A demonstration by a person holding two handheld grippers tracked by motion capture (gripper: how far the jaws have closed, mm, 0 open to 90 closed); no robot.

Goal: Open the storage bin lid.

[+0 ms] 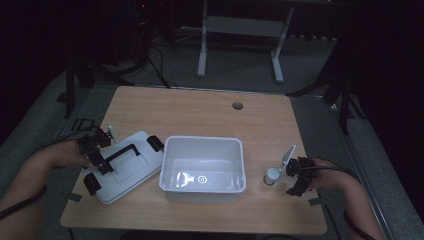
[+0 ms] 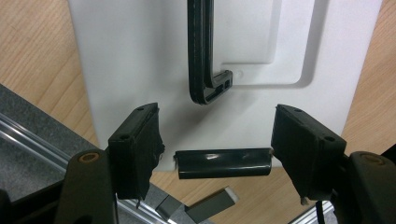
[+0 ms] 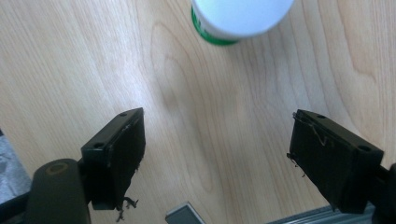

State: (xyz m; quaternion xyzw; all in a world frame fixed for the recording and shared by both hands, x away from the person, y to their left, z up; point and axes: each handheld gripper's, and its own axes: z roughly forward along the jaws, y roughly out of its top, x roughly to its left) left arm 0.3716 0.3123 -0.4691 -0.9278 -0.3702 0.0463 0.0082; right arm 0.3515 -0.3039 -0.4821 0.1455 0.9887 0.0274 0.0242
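Down at the near left edge of the tabletop, the person's left forearm comes in low and angles toward the middle, carrying the left gripper over the white lid that lies flat beside the bin. In the left gripper view its jaws stand partly apart, one on each side of a black latch at the lid's edge, with a gap showing on both sides so the pads press on nothing. The lid's black handle runs up the middle just beyond them.

On the other side, the right forearm reaches in from the near right corner, hand turned inward, with the right gripper held just right of a small white-capped bottle that stands upright on the wood, close to the bin's right wall. In the right gripper view the jaws stand wide apart over bare wood with nothing between them, and the bottle's white cap with a green band sits ahead of them, clear of both pads.

The white bin stands open near the tabletop's centre; a pale mark on its floor may be a reflection, though the dim light leaves that uncertain.
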